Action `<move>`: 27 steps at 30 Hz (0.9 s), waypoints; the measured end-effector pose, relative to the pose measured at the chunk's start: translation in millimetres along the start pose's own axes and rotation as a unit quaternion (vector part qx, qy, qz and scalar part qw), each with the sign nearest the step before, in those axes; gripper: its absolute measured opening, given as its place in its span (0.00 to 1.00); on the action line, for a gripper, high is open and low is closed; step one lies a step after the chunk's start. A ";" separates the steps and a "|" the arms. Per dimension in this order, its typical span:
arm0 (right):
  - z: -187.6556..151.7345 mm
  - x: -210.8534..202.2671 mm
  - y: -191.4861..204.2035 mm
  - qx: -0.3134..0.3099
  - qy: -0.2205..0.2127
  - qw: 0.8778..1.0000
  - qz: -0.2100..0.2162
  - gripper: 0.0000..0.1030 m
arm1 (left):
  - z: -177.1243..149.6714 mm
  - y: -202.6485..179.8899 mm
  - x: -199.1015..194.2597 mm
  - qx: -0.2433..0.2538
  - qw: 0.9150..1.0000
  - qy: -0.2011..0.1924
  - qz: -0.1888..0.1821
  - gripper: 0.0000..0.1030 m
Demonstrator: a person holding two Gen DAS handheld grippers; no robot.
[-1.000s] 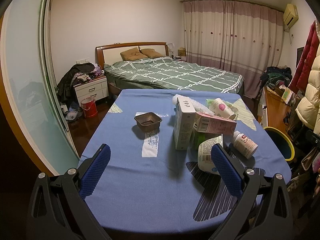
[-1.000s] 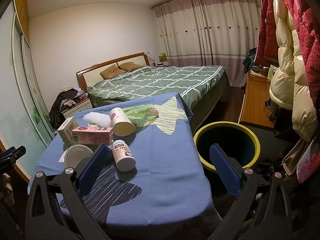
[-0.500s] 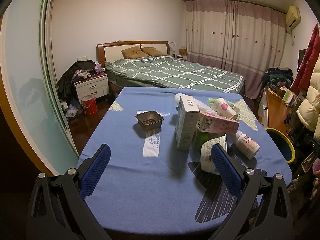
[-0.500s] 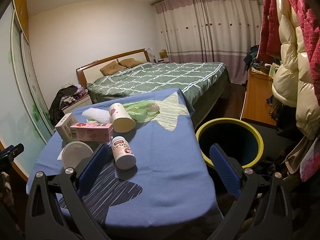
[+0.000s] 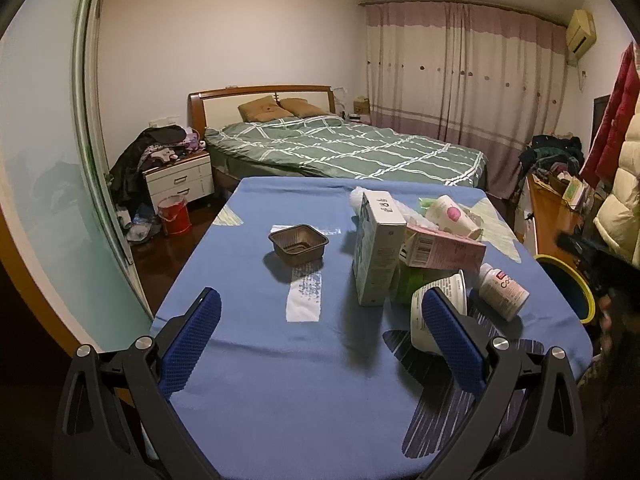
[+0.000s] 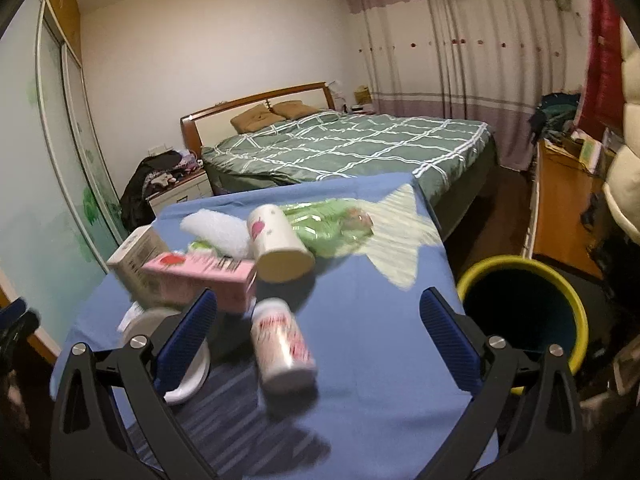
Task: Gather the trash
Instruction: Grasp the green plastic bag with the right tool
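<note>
Trash lies on a blue-clothed table [image 5: 248, 360]: a brown plastic tray [image 5: 298, 244], an upright white carton [image 5: 376, 248], a pink box [image 5: 442, 248], a paper cup [image 5: 450, 216], a white tub [image 5: 436, 312] and a white pill bottle [image 5: 504, 292]. My left gripper [image 5: 318, 336] is open and empty above the near table edge. My right gripper [image 6: 318, 336] is open and empty, with the pill bottle [image 6: 282, 346] just ahead between its fingers. The pink box [image 6: 200, 276], cup [image 6: 278, 250], green plastic bag [image 6: 332, 224] and white foam [image 6: 216, 230] lie beyond.
A yellow-rimmed bin [image 6: 524, 308] stands on the floor right of the table; it also shows in the left wrist view [image 5: 568, 288]. A bed [image 5: 344, 152], a nightstand [image 5: 178, 180], a red bucket [image 5: 174, 216] and a wooden desk [image 6: 560, 208] surround the table.
My right gripper has moved forward and left toward the pill bottle, which now looks larger and blurred. My left gripper has drifted slightly forward.
</note>
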State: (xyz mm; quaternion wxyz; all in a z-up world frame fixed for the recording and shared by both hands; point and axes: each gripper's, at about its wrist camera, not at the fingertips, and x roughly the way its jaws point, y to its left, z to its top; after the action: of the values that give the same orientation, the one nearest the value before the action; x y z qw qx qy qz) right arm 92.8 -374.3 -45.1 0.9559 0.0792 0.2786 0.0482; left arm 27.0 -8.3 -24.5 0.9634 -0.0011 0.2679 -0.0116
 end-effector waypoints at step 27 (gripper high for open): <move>62.2 260.4 -55.6 0.077 0.191 0.978 -0.024 0.49 | -1.5 4.0 69.8 -0.002 0.999 0.038 -0.023 0.96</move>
State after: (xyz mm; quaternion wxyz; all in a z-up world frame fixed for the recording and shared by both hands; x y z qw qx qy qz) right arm 347.9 -401.2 -140.0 0.8771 0.1347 0.4607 0.0178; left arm 86.1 -5.9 -61.9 0.9520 -0.0092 0.3041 -0.0331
